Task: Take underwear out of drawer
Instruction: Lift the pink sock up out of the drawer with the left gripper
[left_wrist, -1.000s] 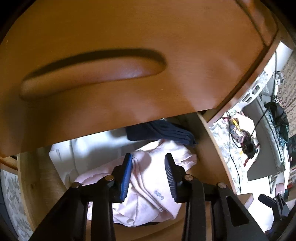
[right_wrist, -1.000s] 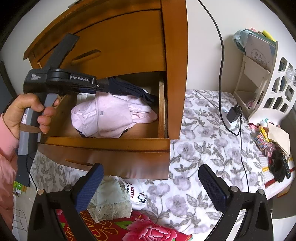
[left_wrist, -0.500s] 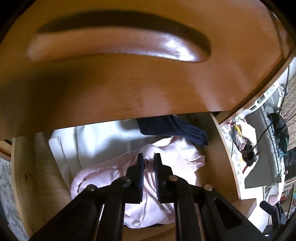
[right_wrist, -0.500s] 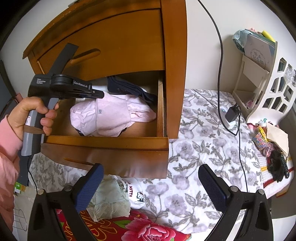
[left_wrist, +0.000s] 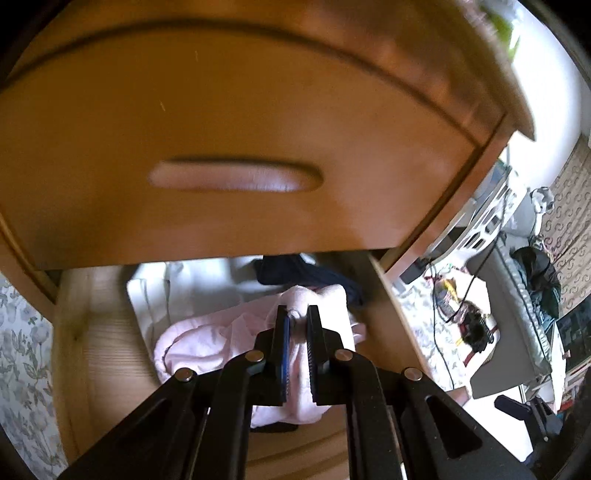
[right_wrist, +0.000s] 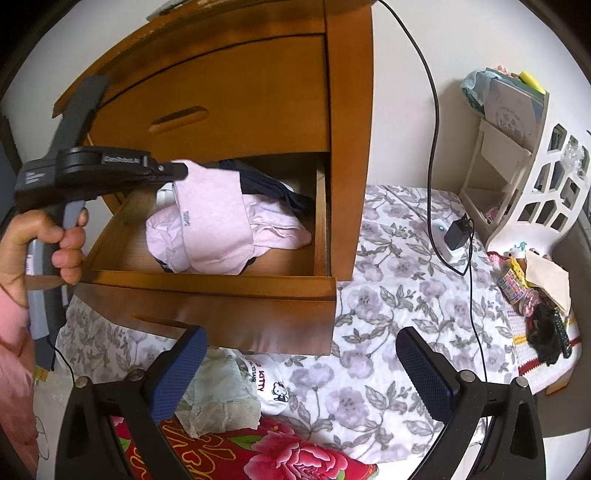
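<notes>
Left gripper (left_wrist: 295, 321) clamped on pink underwear (right_wrist: 212, 218), a fold raised above drawer (right_wrist: 207, 291), rest draped inside. Right gripper (right_wrist: 301, 363) wide open, empty, at 6 o'clock below drawer front. Risk: thin pinch slipping; lower pink layers dragged along. Navy garment (right_wrist: 273, 190) at 1 o'clock of underwear, closed upper drawer (left_wrist: 236, 147) overhanging, limiting lift.

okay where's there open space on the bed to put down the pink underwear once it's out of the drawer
Bare floral bedspread lies right of the open drawer, between it and the black cable. Under the drawer front it is crowded: white Hello Kitty garment, lace cloth, red rose fabric. The far right edge holds clutter. The left gripper pinches the pink underwear.
</notes>
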